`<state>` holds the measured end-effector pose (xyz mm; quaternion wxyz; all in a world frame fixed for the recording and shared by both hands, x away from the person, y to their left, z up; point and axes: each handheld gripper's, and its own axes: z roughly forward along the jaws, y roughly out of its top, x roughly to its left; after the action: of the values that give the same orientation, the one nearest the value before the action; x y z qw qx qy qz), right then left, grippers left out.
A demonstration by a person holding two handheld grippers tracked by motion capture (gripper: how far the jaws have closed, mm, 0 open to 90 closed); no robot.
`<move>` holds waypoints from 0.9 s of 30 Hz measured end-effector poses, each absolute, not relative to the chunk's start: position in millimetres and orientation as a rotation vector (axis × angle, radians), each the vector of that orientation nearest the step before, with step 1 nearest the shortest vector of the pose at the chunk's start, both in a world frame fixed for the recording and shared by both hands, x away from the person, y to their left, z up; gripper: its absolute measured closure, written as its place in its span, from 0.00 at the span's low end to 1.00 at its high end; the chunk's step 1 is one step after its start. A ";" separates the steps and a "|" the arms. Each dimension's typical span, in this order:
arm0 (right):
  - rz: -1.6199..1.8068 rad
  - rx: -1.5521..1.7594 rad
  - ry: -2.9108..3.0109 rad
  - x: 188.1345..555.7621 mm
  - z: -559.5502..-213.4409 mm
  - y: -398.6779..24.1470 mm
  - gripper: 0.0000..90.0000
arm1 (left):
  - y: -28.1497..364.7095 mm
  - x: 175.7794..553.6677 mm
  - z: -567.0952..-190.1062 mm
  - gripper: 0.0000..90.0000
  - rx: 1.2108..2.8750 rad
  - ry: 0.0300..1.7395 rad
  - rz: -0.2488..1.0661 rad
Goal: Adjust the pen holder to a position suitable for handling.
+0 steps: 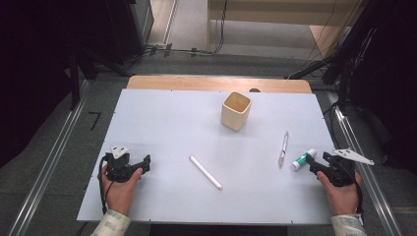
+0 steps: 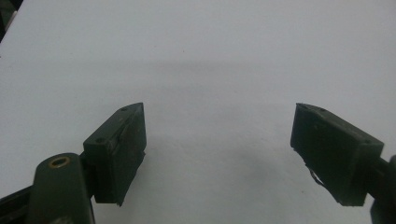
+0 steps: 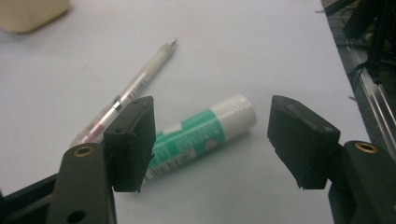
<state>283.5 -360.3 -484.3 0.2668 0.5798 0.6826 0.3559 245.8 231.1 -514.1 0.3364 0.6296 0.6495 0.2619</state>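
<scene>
A: Desk (image 1: 162, 118), white, from above: what lies on it?

B: Cream cup (image 1: 236, 110) toward the far edge; white stick (image 1: 205, 172) near the middle; pen (image 1: 283, 149) and glue stick (image 1: 302, 160) near the right edge. Left claw (image 1: 145, 162) rests near the front-left corner.

A: Left gripper view?

B: Bare desk between wide-open jaws.

A: Right gripper view?

B: Right claw (image 3: 212, 140) gapes over the glue stick (image 3: 201, 135), pen (image 3: 135, 88) just beside. Likely next: centre the tube's middle, avoid the pen, close gently.
</scene>
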 end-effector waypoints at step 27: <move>1.008 1.459 1.962 343.8 -475.6 -292.4 0.37 | 229.7 245.1 -513.3 0.21 1.645 1.685 0.695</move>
<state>343.8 -292.4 -475.6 0.2459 0.5348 0.7190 0.3695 245.1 229.7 -513.3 0.3368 0.6309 0.6462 0.2664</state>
